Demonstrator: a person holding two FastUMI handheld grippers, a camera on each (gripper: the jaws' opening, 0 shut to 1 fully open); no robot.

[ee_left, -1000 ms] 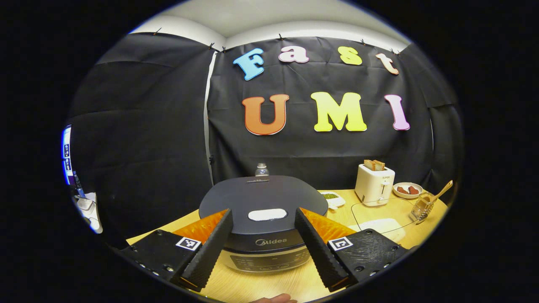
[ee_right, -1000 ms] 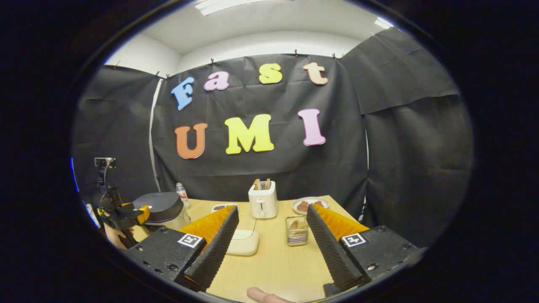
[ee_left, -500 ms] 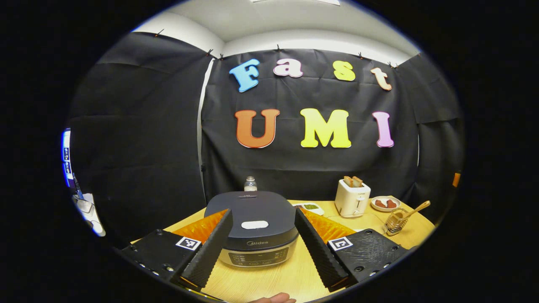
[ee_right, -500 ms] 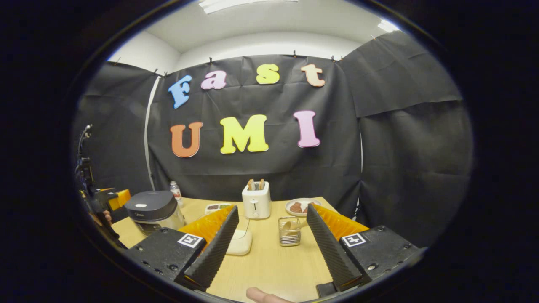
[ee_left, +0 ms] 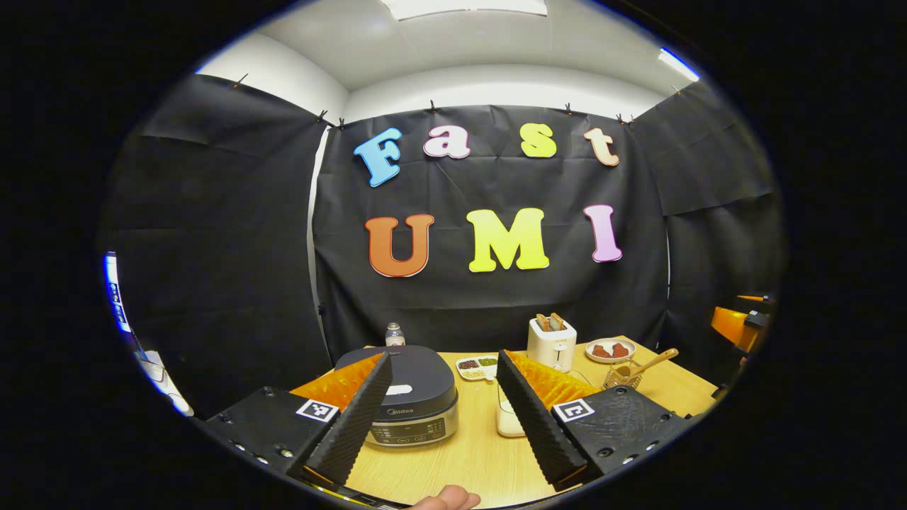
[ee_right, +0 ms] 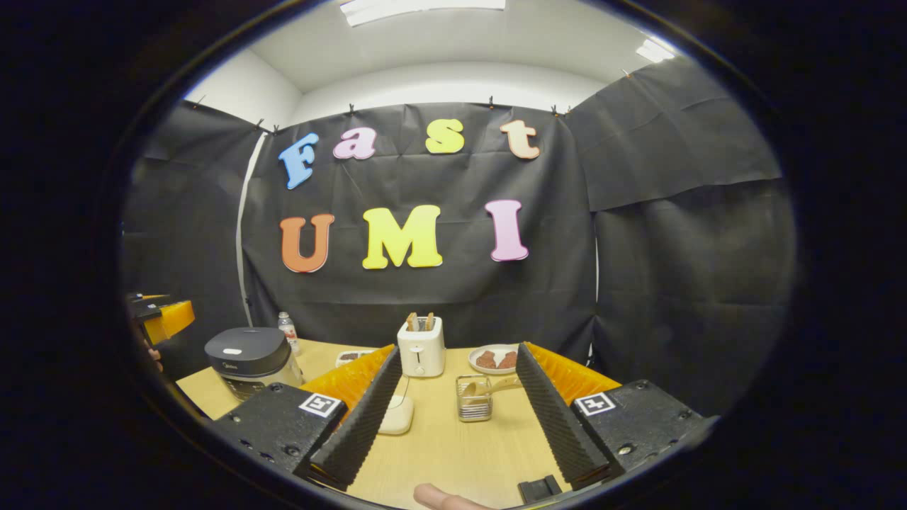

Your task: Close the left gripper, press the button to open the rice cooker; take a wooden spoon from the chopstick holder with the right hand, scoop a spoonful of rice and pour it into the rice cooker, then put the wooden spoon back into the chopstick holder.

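Claws (ee_left: 443,418) (ee_right: 453,418) both spread — pulled back; rice cooker (ee_left: 414,397) smaller, lid down.

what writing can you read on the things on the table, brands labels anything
"Midea": on the front of the rice cooker, in the left gripper view.
Marks on the control panel below it: too small to read.
Label on the bottle: too small to read.
Toaster: no writing I can make out.

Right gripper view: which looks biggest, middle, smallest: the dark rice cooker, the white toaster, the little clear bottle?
1. Dark grey round-lidded rice cooker, biggest.
2. White boxy toaster with bread slices, a bit smaller; it stands farther back on the table, so its true size is unsure.
3. Small clear plastic bottle, plainly smallest.
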